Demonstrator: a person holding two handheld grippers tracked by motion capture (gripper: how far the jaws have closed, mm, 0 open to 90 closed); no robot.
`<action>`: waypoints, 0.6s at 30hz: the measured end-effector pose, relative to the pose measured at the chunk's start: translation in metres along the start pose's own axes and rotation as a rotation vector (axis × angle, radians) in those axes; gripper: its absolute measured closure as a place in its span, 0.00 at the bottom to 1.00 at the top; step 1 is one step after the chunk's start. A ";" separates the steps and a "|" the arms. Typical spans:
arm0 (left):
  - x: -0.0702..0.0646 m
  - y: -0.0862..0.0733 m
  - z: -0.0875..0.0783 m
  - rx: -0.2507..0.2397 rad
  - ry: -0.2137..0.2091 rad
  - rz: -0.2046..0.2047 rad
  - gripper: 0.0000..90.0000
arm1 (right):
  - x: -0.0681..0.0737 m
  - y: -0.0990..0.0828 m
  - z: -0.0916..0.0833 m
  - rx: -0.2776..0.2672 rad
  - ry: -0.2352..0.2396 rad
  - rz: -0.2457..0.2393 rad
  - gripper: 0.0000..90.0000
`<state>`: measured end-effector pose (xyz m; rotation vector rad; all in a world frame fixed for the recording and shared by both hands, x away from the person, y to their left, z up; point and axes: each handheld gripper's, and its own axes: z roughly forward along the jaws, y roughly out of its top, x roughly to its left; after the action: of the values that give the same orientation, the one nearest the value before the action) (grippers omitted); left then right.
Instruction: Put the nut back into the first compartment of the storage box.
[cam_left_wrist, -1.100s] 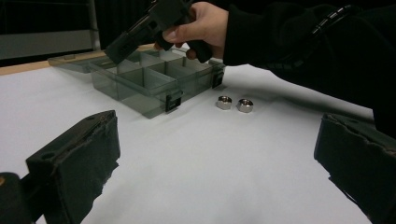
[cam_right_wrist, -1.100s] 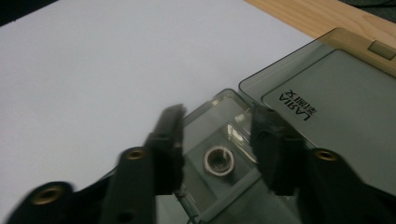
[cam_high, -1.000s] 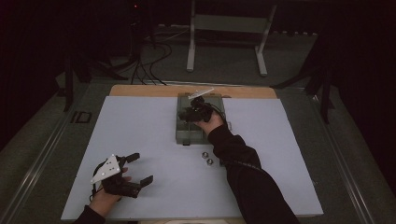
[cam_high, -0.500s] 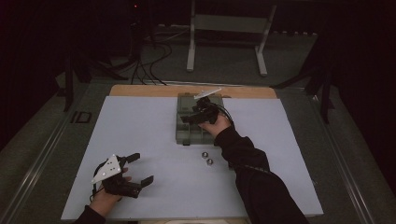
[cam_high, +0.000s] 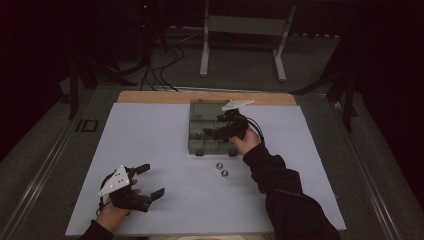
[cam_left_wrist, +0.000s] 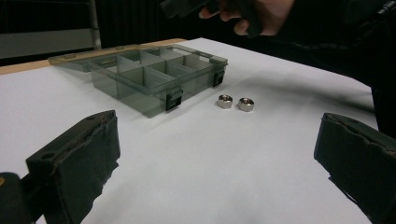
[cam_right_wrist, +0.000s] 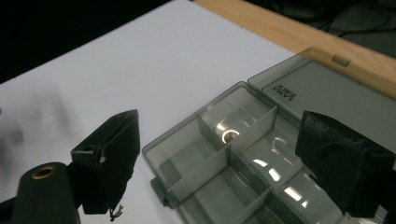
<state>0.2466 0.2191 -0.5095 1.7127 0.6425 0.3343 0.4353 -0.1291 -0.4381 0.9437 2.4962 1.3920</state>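
So the right tool (cam_high: 216, 127) hung over the open compartment box (cam_high: 197, 127), jaws just spread wide with nothing between them. One nut (cam_right_wrist: 229, 136) sat in a compartment of that box, seen from the right gripper view. Two more nuts (cam_high: 221, 169) lay on the white tabletop (cam_high: 150, 130) just in front of the box. The left tool (cam_high: 150, 181) rested near the front-left corner, jaws wide apart and empty too.
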 end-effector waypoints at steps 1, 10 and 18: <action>0.000 0.000 0.000 0.000 0.000 0.000 0.01 | 0.000 0.000 0.000 0.000 0.000 0.000 0.16; -0.001 0.001 0.000 -0.003 0.000 0.002 0.01 | 0.010 -0.026 -0.045 -0.068 0.022 -0.032 0.16; -0.001 0.000 0.001 0.003 -0.001 0.001 0.01 | 0.020 -0.051 -0.065 -0.047 0.052 -0.039 0.16</action>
<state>0.2467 0.2175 -0.5094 1.7159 0.6418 0.3339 0.3704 -0.1840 -0.4381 0.8560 2.4926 1.4748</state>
